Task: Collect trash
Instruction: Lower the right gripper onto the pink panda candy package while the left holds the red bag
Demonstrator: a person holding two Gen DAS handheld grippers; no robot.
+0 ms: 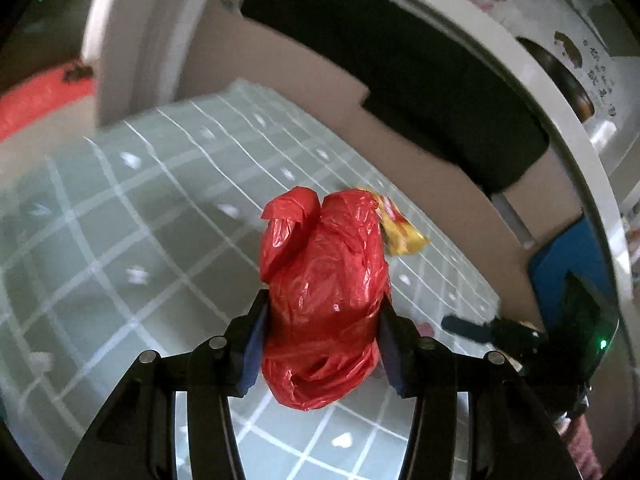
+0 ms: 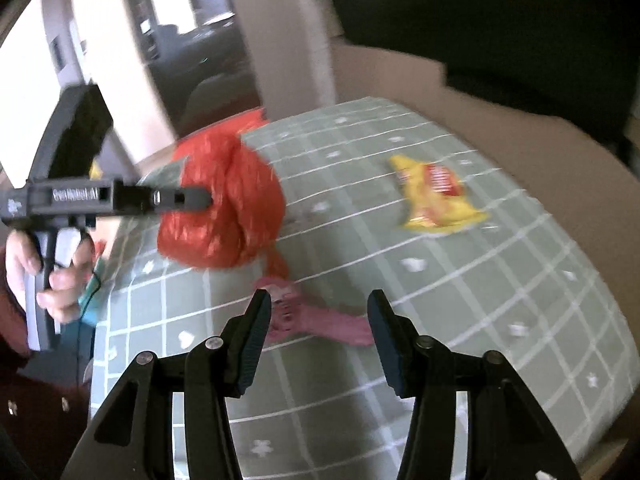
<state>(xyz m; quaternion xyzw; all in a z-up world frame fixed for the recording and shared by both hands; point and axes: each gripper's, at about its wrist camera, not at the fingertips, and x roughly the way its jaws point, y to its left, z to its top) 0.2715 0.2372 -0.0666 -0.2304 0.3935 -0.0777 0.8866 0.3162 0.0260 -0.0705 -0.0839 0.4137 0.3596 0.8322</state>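
The crumpled red plastic bag sits between the blue pads of the left gripper, which press on both of its sides, so the jaws are closed on a wide, bulging bundle and hold it above the table. In the right wrist view the same red bag hangs at about 10 o'clock, with one black finger of the left gripper lying across it, and a hand grips the handle at 9 o'clock.

A yellow snack wrapper with a red label lies flat on the table at about 2 o'clock from the bag in that view, well apart from it. In the left wrist view the wrapper shows just behind the bag at 1 o'clock.

A pink piece of trash lies on the table just ahead of the right gripper, whose jaws stand apart and hold nothing.

All of this rests on a table with a pale green cloth with white grid lines. Behind it stands a brown cardboard box with a dark opening at 12 o'clock.
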